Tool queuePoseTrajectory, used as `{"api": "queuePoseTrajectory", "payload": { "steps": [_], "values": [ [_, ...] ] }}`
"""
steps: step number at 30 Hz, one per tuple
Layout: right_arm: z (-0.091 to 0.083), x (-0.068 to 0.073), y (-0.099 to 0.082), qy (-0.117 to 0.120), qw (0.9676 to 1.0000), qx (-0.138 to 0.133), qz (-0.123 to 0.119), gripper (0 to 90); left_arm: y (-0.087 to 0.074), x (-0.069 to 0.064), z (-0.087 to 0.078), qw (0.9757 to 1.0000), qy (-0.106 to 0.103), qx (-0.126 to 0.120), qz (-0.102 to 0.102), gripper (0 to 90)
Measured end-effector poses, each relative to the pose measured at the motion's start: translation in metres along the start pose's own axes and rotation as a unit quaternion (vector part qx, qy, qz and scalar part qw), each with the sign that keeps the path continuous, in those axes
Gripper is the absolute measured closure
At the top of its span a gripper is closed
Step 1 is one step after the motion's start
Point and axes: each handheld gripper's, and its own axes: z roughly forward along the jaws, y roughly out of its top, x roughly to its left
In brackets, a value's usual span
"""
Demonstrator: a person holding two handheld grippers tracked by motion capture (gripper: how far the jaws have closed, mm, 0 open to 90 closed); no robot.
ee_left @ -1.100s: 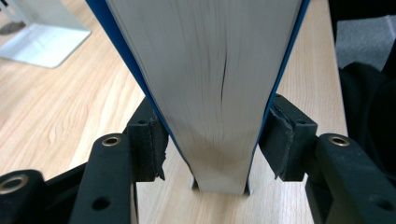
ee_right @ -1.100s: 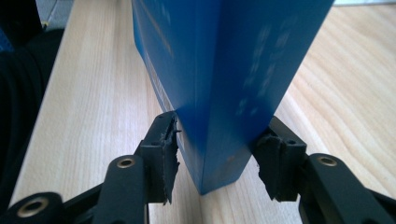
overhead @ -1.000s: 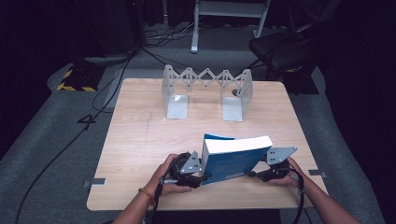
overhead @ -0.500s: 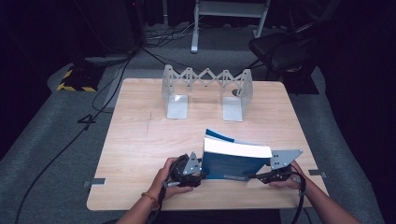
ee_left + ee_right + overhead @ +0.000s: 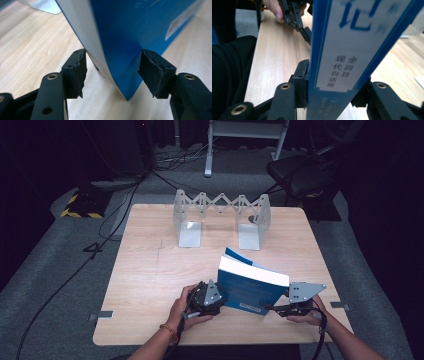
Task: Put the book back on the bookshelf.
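Tilted book [image 5: 252, 290] steeper; clamped by spine in right gripper [image 5: 331, 96], loosely straddled at corner by left gripper [image 5: 112, 68], both just widening, to stand it.

A light wooden table [image 5: 150, 270] stood on grey carpet. Toward its far edge sat a metal folding book rack [image 5: 220, 217], upright. Near the front edge a blue book [image 5: 250, 292] rested on its lower edge, tilted.

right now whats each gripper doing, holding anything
left gripper: open, its jaws have just been opening, astride the blue book's corner without pressing it.
right gripper: shut on the book's spine.
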Motion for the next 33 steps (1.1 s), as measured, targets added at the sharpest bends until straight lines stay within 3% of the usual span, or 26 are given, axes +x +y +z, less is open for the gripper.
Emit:
{"api": "queuePoseTrajectory", "payload": {
  "steps": [2, 7, 11, 16, 19, 22, 25, 29, 33],
  "values": [
    [-0.001, 0.002, 0.002, -0.020, 0.9998, 0.004, -0.003, 56.9, 0.001, 0.000, 0.003, 0.9999, 0.010, -0.003, 0.005, 42.7],
    [-0.004, 0.002, 0.003, -0.039, 0.9992, 0.003, -0.001, 54.1, 0.004, 0.005, 0.012, 0.9998, 0.015, -0.011, 0.000, 43.0],
    [-0.009, 0.002, 0.009, -0.051, 0.9986, -0.009, 0.005, 51.4, 0.007, 0.006, 0.017, 0.9994, 0.031, -0.014, 0.007, 43.2],
    [-0.015, 0.005, 0.022, -0.058, 0.9980, -0.022, 0.012, 47.0, 0.008, 0.008, 0.023, 0.9989, 0.041, -0.021, -0.006, 40.6],
    [-0.015, 0.009, 0.030, -0.077, 0.9966, -0.022, 0.022, 44.2, 0.008, 0.010, 0.027, 0.9985, 0.049, -0.024, -0.010, 39.0],
    [-0.015, 0.016, 0.043, -0.109, 0.9933, -0.026, 0.028, 42.1, 0.008, 0.013, 0.030, 0.9982, 0.050, -0.028, -0.017, 37.5],
    [-0.015, 0.017, 0.051, -0.125, 0.9910, -0.034, 0.034, 41.4, 0.008, 0.014, 0.030, 0.9987, 0.042, -0.023, -0.018, 36.9],
    [-0.018, 0.015, 0.062, -0.132, 0.9892, -0.045, 0.046, 43.2, 0.006, 0.012, 0.029, 0.9995, 0.027, -0.005, -0.016, 36.1],
    [-0.019, 0.016, 0.069, -0.143, 0.9880, -0.042, 0.038, 45.5, 0.005, 0.014, 0.027, 0.9992, 0.033, -0.007, -0.021, 36.2]
  ]
}}
